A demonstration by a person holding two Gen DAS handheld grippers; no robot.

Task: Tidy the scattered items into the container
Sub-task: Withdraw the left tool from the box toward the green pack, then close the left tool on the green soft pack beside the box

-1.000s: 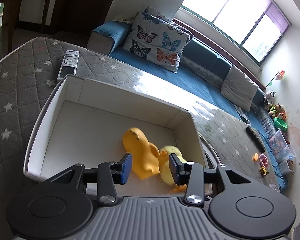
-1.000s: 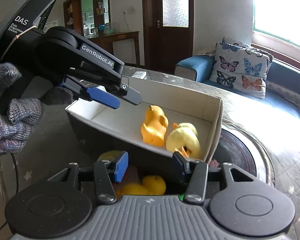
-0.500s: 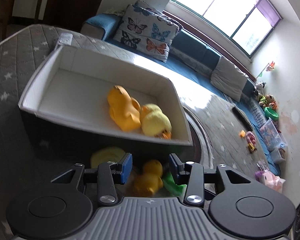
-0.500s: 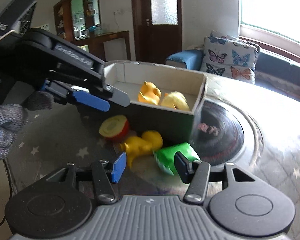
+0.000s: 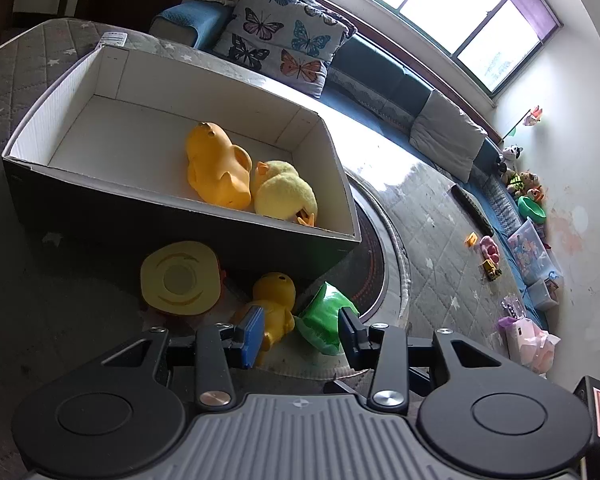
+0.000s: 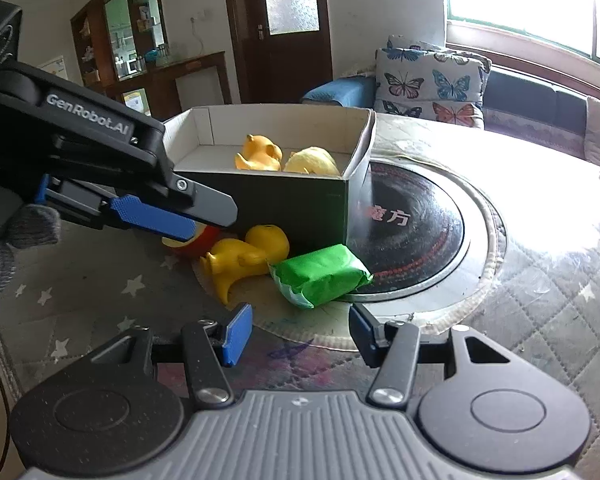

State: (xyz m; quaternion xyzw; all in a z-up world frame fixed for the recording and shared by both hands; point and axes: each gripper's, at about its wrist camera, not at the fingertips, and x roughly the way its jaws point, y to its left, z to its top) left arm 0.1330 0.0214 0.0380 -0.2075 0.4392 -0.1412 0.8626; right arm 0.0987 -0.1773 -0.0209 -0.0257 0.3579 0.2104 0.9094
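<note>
A white-lined dark box (image 5: 100, 80) (image 6: 364, 136) holds an orange rubber duck (image 5: 216, 164) (image 6: 260, 154) and a yellow plush duck (image 5: 284, 196) (image 6: 312, 162). In front of the box lie a halved toy apple (image 5: 180, 278) (image 6: 192, 242), a yellow rubber duck (image 5: 272, 304) (image 6: 244, 258) and a green packet (image 5: 326, 316) (image 6: 320, 276). My left gripper (image 5: 300, 336) (image 6: 168, 216) is open and empty, just above the yellow duck and packet. My right gripper (image 6: 298, 334) is open and empty, short of the green packet.
A black round hotplate (image 6: 416, 236) is set in the quilted star-patterned table cover (image 6: 540, 320) right of the box. A remote (image 5: 114, 38) lies behind the box. A blue sofa with a butterfly cushion (image 5: 284, 44) stands beyond.
Both grippers have pulled back from over the box toward the table's near side. The items in front of the box have come into view. Both stay open and empty.
</note>
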